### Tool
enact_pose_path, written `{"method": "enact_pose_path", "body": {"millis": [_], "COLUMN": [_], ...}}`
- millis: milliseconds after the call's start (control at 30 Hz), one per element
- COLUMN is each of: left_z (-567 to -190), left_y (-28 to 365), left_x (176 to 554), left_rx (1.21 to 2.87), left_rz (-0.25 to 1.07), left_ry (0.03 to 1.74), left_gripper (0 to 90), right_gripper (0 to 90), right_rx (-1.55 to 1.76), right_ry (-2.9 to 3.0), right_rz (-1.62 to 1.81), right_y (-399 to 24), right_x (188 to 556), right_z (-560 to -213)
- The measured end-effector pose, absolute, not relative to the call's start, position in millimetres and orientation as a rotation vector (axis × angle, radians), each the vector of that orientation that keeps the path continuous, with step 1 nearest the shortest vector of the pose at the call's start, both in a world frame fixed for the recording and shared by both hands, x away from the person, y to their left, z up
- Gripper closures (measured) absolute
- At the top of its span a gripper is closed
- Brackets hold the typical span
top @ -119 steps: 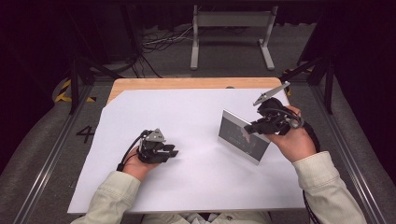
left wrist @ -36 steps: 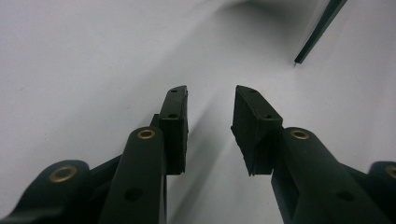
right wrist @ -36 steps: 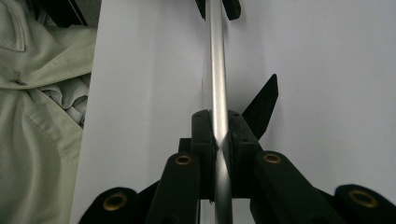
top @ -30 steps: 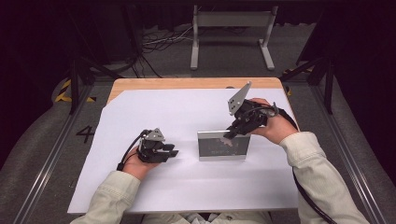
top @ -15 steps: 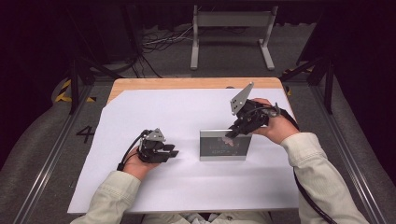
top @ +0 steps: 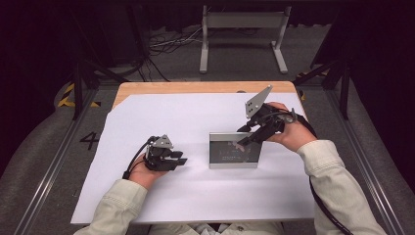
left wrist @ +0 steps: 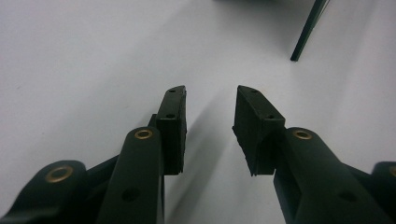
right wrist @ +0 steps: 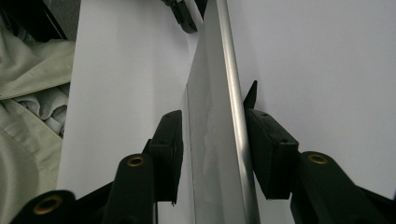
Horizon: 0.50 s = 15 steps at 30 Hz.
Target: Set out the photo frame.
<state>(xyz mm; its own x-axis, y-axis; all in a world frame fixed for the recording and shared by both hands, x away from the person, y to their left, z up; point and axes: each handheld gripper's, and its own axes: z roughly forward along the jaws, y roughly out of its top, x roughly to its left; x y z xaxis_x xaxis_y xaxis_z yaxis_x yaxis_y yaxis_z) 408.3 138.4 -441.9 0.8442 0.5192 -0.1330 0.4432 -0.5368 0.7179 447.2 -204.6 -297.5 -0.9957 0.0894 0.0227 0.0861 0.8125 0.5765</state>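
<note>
A silver-framed glass panel [top: 234, 151] stands upright on the white sheet [top: 195, 196], just right of centre. My right gripper [top: 244, 136] reaches down over its top right corner. Its jaws have just been opening, with the panel's rim [right wrist: 232, 93] between them. In the right gripper view [right wrist: 212, 140] the left pad stands off the glass and the right pad sits close beside the rim. My left gripper [top: 180, 158] rests on the sheet to the left of the panel, open, with nothing between its pads [left wrist: 210, 116]. It points toward the panel's dark edge [left wrist: 306, 30].
The white sheet covers most of a wooden table [top: 195, 88]. A grey metal stand [top: 242, 29] and cables lie on the floor beyond the far edge. Metal rails [top: 54, 161] run along both sides. A pale sleeve [right wrist: 23, 116] lies near the sheet's front edge.
The right gripper brought the panel from the right toward the centre and stood it upright, and its jaws have now spread apart around the rim. The left hand has not moved.
</note>
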Motion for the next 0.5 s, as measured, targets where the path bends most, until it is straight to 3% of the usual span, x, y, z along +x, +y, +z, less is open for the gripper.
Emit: {"method": "enact_pose_path", "body": {"millis": [500], "left_z": [-439.9], "left_y": [141.0], "left_x": [406.8], "left_rx": [2.203], "left_rz": [0.123], "left_ry": [0.702], "left_gripper": [60.3], "right_gripper": [50.9], "right_rx": [0.201], "right_ry": [2.906], "right_rz": [1.015], "right_y": [-235.5], "right_x": [436.1], "right_z": [-279.6]}}
